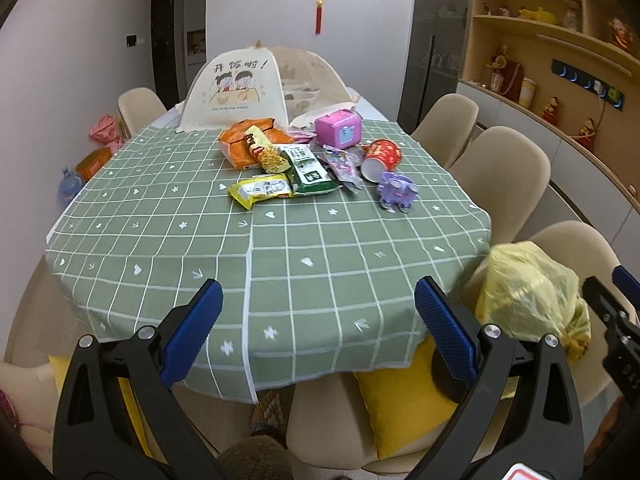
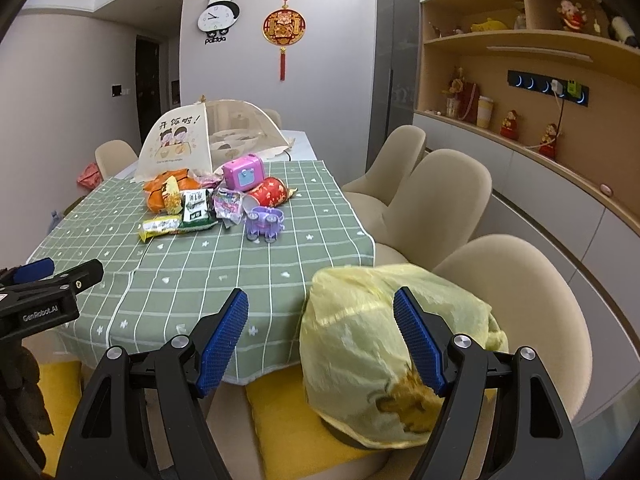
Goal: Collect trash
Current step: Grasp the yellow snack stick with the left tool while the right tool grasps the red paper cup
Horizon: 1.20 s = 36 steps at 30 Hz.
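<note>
— What does your left wrist view show?

— My left gripper [image 1: 318, 320] fills the bottom of the frame, its blue-padded fingers [image 1: 192, 330] spread wide with nothing between them, over the near edge of the green checked tablecloth [image 1: 160, 240]. The trash sits in a cluster at upper centre: an orange snack bag [image 1: 240, 144], a yellow wrapper [image 1: 260, 190], a green-and-white packet [image 1: 310, 170] touching it, and a red paper cup [image 1: 382, 158] lying on its side. A pink toy box [image 1: 338, 126] and a purple toy car [image 1: 396, 192] sit beside them. At lower right a yellow plastic bag [image 1: 528, 288] rests on a beige chair [image 1: 560, 236].

— And the right wrist view?

— My right gripper [image 2: 320, 336] is also spread wide and empty, at the bottom. The yellow plastic bag [image 2: 360, 344] lies just beyond, partly between the fingers; I cannot tell whether they touch it. The trash cluster is at centre left, near the mesh food cover [image 2: 180, 136].
</note>
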{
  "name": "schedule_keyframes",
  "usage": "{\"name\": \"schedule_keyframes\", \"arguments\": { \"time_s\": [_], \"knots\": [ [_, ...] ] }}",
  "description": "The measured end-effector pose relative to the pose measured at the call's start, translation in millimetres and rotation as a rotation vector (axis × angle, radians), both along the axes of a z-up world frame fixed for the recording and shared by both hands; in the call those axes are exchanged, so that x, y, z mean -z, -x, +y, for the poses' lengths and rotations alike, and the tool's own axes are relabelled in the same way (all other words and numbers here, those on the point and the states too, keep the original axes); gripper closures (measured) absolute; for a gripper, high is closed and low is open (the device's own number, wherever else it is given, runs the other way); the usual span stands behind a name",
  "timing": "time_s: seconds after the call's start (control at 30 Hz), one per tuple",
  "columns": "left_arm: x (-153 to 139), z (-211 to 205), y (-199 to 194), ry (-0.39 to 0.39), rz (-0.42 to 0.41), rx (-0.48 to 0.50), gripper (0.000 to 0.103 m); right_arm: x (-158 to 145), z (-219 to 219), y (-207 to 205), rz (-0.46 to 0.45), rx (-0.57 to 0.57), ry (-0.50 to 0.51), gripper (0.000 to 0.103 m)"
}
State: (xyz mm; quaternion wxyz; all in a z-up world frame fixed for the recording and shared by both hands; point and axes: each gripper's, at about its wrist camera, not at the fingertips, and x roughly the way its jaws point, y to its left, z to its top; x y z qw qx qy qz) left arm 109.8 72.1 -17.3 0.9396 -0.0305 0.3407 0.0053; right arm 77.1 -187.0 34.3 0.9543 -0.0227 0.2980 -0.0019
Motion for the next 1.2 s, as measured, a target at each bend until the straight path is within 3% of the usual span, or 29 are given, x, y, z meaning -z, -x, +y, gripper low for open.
{"name": "schedule_keyframes", "arguments": {
  "time_s": [0.37,0.53,0.67,0.9,1.03,1.2],
  "knots": [
    [6,54,-99,0.098,0.028,0.046,0.010,7,23,-84,0.024,0.003,0.023,0.031],
    [15,79,-151,0.064,0.061,0.066,0.009,24,36,-130,0.075,-0.014,0.017,0.031],
    [23,102,-189,0.102,0.101,0.072,0.010,36,52,-163,0.109,-0.040,0.011,0.031],
    [34,141,-273,0.252,0.178,0.068,0.025,47,81,-210,0.136,-0.002,0.056,0.032],
    [39,145,-325,0.264,0.180,0.031,0.026,54,90,-231,0.167,-0.006,0.040,0.031],
    [67,147,-380,0.280,0.287,-0.013,0.040,57,94,-256,0.209,0.041,0.054,0.031]
  ]
}}
